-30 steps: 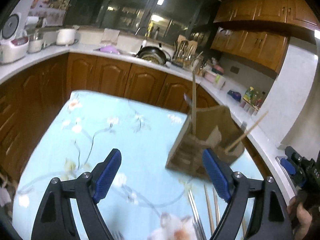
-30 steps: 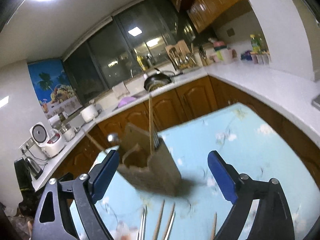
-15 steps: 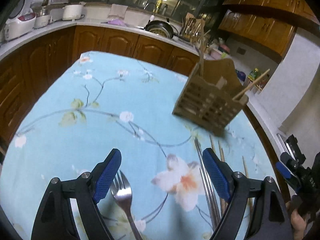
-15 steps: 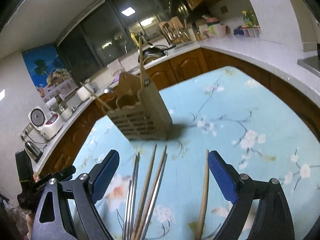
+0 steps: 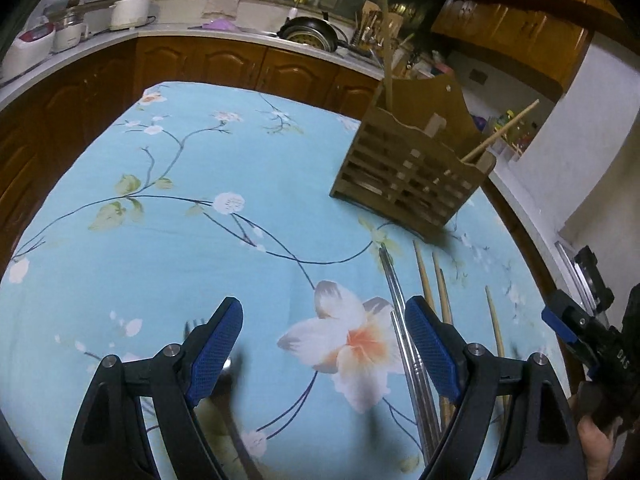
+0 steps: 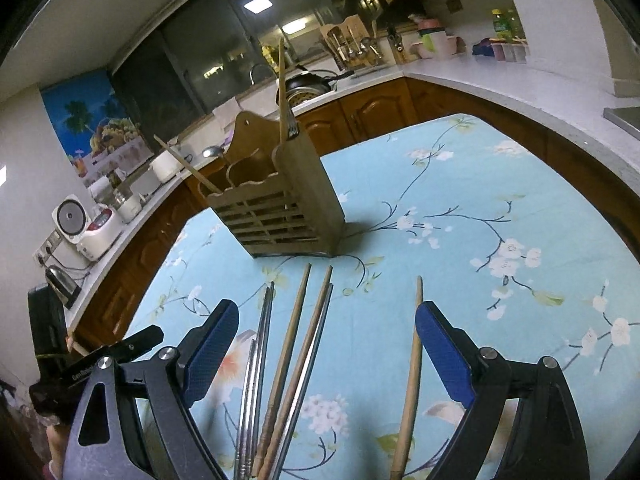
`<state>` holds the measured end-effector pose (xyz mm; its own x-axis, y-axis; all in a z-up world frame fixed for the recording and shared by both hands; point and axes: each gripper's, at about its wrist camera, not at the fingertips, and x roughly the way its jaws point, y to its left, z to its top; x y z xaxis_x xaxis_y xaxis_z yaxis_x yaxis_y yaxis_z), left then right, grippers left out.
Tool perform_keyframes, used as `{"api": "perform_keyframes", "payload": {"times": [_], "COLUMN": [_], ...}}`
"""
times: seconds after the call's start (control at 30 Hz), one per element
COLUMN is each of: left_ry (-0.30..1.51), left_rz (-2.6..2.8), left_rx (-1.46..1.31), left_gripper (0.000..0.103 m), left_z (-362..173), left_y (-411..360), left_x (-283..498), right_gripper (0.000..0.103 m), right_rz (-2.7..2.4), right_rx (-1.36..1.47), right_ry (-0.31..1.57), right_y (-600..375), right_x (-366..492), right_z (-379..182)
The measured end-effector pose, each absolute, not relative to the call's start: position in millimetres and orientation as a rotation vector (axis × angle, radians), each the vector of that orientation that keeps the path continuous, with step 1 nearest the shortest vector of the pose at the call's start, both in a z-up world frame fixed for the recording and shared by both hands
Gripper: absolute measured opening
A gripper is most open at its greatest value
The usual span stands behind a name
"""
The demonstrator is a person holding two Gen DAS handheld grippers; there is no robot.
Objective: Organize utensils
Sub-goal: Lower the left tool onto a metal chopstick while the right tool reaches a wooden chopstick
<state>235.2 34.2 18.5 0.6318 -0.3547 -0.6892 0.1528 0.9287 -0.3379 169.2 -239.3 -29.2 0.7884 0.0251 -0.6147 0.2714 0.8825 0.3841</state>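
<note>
A wooden slatted utensil holder (image 5: 416, 168) (image 6: 280, 208) stands on the blue floral tablecloth (image 5: 200, 240), with a wooden utensil and a chopstick sticking out. Metal chopsticks (image 5: 404, 332) (image 6: 258, 360) and wooden chopsticks (image 5: 436, 292) (image 6: 296, 344) lie flat in front of it. A lone wooden chopstick (image 6: 412, 368) lies to their right. A metal fork (image 5: 196, 326) lies partly hidden behind my left gripper's left finger. My left gripper (image 5: 324, 348) is open and empty above the cloth. My right gripper (image 6: 328, 352) is open and empty over the chopsticks. The right gripper also shows at the left view's right edge (image 5: 592, 344).
A kitchen counter (image 5: 180, 28) wraps around behind the table, with a rice cooker (image 6: 92, 228), a pot (image 5: 130, 12), a pan (image 5: 310, 34) and a utensil rack (image 6: 352, 46). Wooden cabinets (image 5: 224, 66) stand below it. The table edge is at right (image 5: 532, 248).
Both grippers have tilted down and moved lower toward the table. The chopsticks now lie between the right gripper's fingers, and the fork has slipped behind the left gripper's left finger.
</note>
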Motion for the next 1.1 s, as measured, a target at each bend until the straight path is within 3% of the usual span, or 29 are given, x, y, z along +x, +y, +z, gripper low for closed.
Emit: {"api": "perform_keyframes", "payload": {"times": [0.1,0.27,0.37,0.43,0.63,0.87,1.0,1.1], "left_ry": [0.851,0.873,0.899,0.909,0.968,0.967,0.940,0.918], "left_rz": [-0.306,-0.326,-0.335,-0.342,-0.352,-0.330,-0.304,-0.310], "left_rx": [-0.240,-0.208,-0.182,-0.167,-0.103,-0.002,0.105,0.165], "left_gripper": [0.082,0.081,0.076,0.075,0.058,0.053,0.038,0.036], "left_z": [17,15,12,8,-10,-24,-28,-31], "left_y": [26,9,-2,-11,-39,-66,-77,-75], "left_x": [246,268,283,292,322,341,337,328], "right_gripper": [0.088,0.052,0.037,0.034,0.032,0.032,0.032,0.032], "right_rz": [-0.125,-0.096,-0.089,-0.084,-0.108,-0.125,-0.119,-0.102], "right_rx": [0.475,0.472,0.471,0.472,0.489,0.514,0.524,0.518], "right_ry": [0.682,0.754,0.787,0.802,0.809,0.809,0.806,0.805], "right_y": [-240,-241,-243,-244,-256,-269,-268,-265], "right_x": [182,214,232,241,249,246,250,252], "right_z": [-35,-47,-54,-59,-64,-69,-69,-68]}}
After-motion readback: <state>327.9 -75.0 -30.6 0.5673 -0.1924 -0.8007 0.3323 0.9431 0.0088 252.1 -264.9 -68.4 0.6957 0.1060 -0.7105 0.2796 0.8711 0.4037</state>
